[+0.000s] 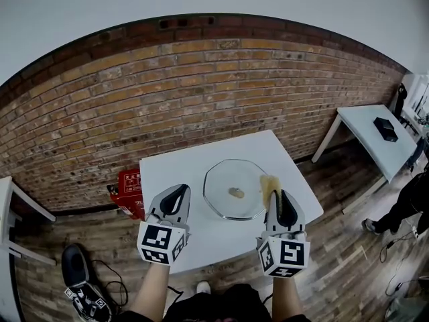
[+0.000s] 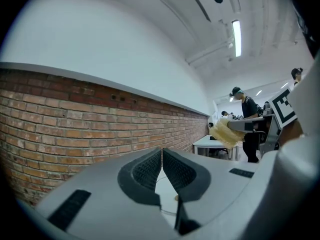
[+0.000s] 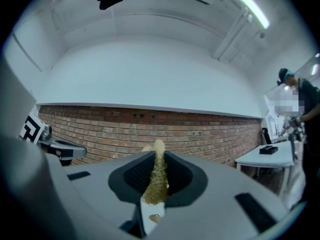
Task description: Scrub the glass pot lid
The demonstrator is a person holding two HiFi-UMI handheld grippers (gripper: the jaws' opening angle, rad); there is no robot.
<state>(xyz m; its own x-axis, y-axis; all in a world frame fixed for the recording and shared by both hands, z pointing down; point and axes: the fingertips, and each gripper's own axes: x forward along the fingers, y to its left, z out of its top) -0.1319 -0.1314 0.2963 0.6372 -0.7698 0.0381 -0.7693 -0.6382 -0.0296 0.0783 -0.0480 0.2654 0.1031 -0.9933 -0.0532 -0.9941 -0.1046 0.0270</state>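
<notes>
Standing at the foot of the red brick wall (image 1: pixel 201 92), a red box-shaped case (image 1: pixel 129 192) sits on the wooden floor just beside the left edge of the white square table (image 1: pixel 167 170). Over the near left part of that table hangs the left gripper (image 1: pixel 181 190), pointing level toward the wall. In the left gripper view its ribbed pads (image 2: pixel 150 169) meet tip to tip with nothing between them.

Just to its right, and apart from it, the round clear glass pot lid (image 1: pixel 228 210) lies flat near the table's middle, a small brownish knob (image 1: pixel 236 192) at its centre.

At the lid's right rim is the right gripper (image 1: pixel 277 194), also level. Its jaws are clamped on a pale yellow sponge (image 1: pixel 269 184), squeezed thin between the pads and sticking out past the tips. Whether the sponge touches the glass I cannot tell.

Farther right stands a second white table (image 1: pixel 365 123) carrying a flat black object (image 1: pixel 385 128), and a person in dark clothes (image 1: pixel 410 203) is at the picture's edge.
</notes>
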